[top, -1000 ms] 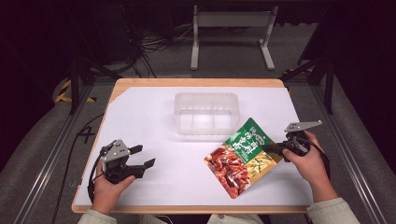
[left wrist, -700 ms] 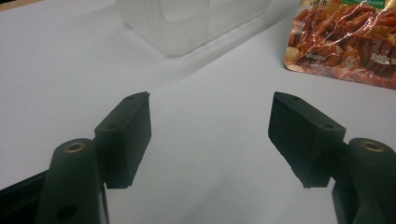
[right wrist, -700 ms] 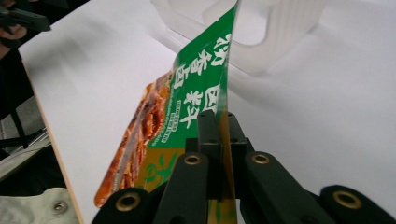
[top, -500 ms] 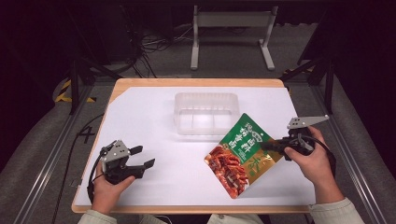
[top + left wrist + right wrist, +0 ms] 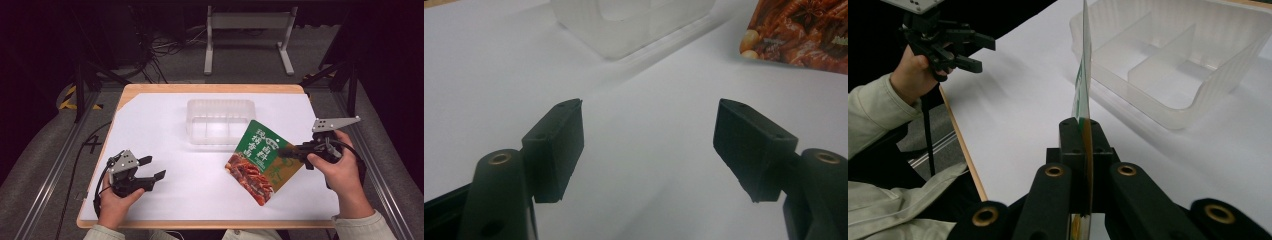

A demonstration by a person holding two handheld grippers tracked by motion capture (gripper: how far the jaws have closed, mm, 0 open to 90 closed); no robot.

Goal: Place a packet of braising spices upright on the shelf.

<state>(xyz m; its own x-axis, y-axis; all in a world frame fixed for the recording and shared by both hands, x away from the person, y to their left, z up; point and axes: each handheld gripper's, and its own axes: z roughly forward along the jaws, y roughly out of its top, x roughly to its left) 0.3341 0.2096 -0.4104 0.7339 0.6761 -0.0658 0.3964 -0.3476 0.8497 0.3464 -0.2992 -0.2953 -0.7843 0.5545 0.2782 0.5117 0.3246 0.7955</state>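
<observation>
Beside the clear tray [image 5: 220,121], my right gripper [image 5: 292,150], clamped on the snack pouch [image 5: 260,157], has lifted it; tray placement comes next. Left gripper [image 5: 150,176] gapes, empty.

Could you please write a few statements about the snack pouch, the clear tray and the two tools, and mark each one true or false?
1. The right tool is shut on the edge of the snack pouch. True.
2. The snack pouch lies inside the clear tray. False: it is outside the tray, on its near right side, and is held in the right tool.
3. The left tool stands open with nothing between its jaws. True.
4. The clear tray has a packet in one of its compartments. False: the compartments that can be seen are bare.
5. The left tool rests against the tray. False: it is held apart from it, near the front left of the white table top.
</observation>
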